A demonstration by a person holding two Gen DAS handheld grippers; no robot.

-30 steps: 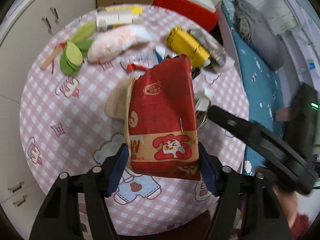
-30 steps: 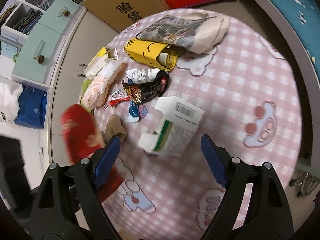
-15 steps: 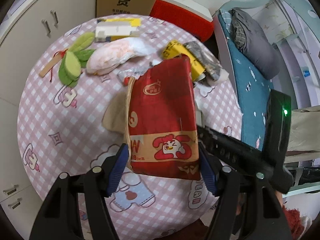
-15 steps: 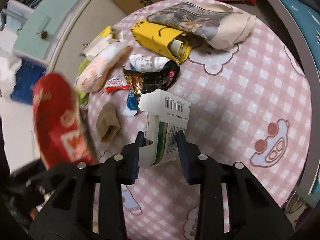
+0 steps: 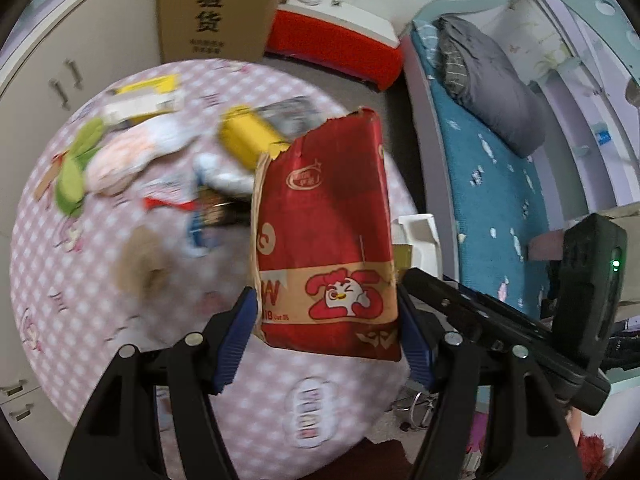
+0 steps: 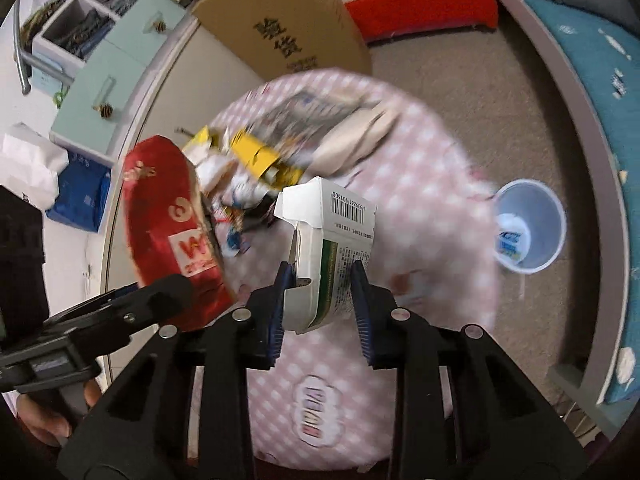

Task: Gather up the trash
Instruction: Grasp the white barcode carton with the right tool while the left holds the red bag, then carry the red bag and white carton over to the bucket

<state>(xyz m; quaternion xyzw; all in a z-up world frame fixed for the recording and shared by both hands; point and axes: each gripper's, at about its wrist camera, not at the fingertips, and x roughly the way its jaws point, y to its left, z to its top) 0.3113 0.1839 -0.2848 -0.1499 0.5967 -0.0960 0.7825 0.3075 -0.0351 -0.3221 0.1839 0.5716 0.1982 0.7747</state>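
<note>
left tongs — pinching the lower end of a red snack bag, held upright above the round pink-checked surface. right tongs — jaws have just been closing, now pressed on a white carton with a barcode flap, lifted clear of the surface. remaining litter on the surface, blurred: yellow box, green leaf-shaped item, brown scrap. white bucket — on the floor just beside the surface's edge. cardboard box beyond.
</note>
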